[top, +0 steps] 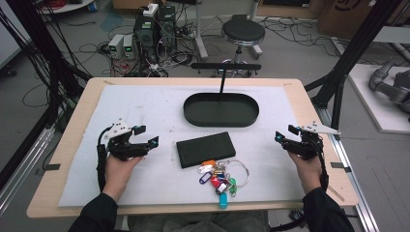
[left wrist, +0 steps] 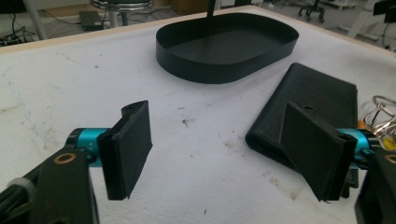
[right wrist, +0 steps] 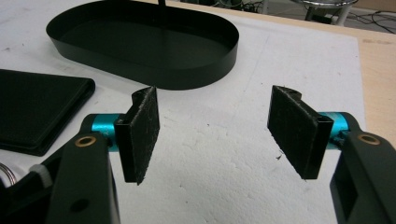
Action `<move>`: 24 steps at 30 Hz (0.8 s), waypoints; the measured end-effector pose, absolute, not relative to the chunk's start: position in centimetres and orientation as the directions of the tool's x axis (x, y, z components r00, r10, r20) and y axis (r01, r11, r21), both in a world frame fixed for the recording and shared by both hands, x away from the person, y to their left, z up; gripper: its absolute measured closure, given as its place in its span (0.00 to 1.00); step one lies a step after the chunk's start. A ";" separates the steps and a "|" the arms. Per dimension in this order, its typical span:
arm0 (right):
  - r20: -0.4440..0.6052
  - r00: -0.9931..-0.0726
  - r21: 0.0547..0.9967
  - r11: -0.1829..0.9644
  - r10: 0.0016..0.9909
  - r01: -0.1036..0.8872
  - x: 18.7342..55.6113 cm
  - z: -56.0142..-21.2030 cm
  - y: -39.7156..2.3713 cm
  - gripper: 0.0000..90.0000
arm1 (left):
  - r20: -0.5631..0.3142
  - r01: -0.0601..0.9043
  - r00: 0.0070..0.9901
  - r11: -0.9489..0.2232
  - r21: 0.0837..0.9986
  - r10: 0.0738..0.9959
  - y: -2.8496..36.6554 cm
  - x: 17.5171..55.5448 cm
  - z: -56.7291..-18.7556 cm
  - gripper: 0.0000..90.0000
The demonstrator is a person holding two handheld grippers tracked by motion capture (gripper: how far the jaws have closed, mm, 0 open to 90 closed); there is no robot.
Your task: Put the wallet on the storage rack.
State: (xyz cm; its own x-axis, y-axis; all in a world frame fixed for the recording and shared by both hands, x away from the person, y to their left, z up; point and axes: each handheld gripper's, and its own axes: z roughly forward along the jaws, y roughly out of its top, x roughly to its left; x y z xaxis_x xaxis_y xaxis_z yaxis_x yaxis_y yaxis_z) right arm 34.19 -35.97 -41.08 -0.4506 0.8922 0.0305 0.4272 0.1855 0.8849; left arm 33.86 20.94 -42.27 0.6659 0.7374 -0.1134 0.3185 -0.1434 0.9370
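Two hand-held grippers rest low over a white mat that covers a wooden worktop, one at each side, both with jaws spread wide and nothing between them. The left hand-held gripper sits at the left of the mat, held by a person's hand in a dark sleeve; in the left gripper view its flat black pads stand apart over bare mat. The right hand-held gripper sits at the right edge of the mat, its felt-faced pads likewise apart over bare mat.

Between the two, near the middle of the mat, lies a flat black wallet. Just in front of it, toward the person, lies a bunch of keys with coloured plastic tags on metal rings, touching or nearly touching the wallet's near edge. Beyond the wallet, apart from it, stands a shallow black oval tray with a thin upright post rising from its far side. Neither hand-held gripper touches the wallet, keys or tray.
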 end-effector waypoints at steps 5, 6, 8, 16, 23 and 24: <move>0.020 -0.446 0.885 0.192 0.895 0.425 34.1 -41.1 -36.2 0.39 | -0.126 0.313 0.667 -0.122 0.942 0.734 20.8 34.1 -42.2 0.34; 0.020 -0.443 0.886 0.189 0.897 0.423 34.2 -41.1 -36.2 0.39 | -0.122 0.311 0.670 -0.128 0.942 0.732 20.8 34.2 -42.2 0.34; 0.025 -0.440 0.883 0.186 0.898 0.430 34.3 -41.2 -36.3 0.39 | -0.122 0.309 0.682 -0.132 0.942 0.722 20.6 34.3 -42.3 0.37; 0.006 -0.436 0.885 0.198 0.900 0.422 34.1 -41.1 -36.4 0.39 | -0.143 0.338 0.679 -0.134 0.932 0.720 20.1 34.6 -42.2 0.45; -0.002 -0.436 0.886 0.204 0.900 0.417 33.8 -41.1 -36.5 0.39 | -0.183 0.352 0.690 -0.104 0.930 0.700 19.4 35.0 -42.1 0.46; -0.008 -0.436 0.886 0.208 0.900 0.414 33.8 -41.1 -36.6 0.39 | -0.175 0.354 0.691 -0.117 0.928 0.702 19.0 35.2 -42.1 0.47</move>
State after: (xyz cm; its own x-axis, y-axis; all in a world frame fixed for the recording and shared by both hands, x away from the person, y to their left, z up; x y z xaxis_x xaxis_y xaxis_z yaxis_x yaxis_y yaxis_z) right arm 33.83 -36.55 -41.08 -0.4364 0.8997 -0.0079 0.4135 0.2083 0.8863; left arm 35.22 18.97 -42.09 0.6907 0.7016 -0.1753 0.3543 -0.1170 0.9278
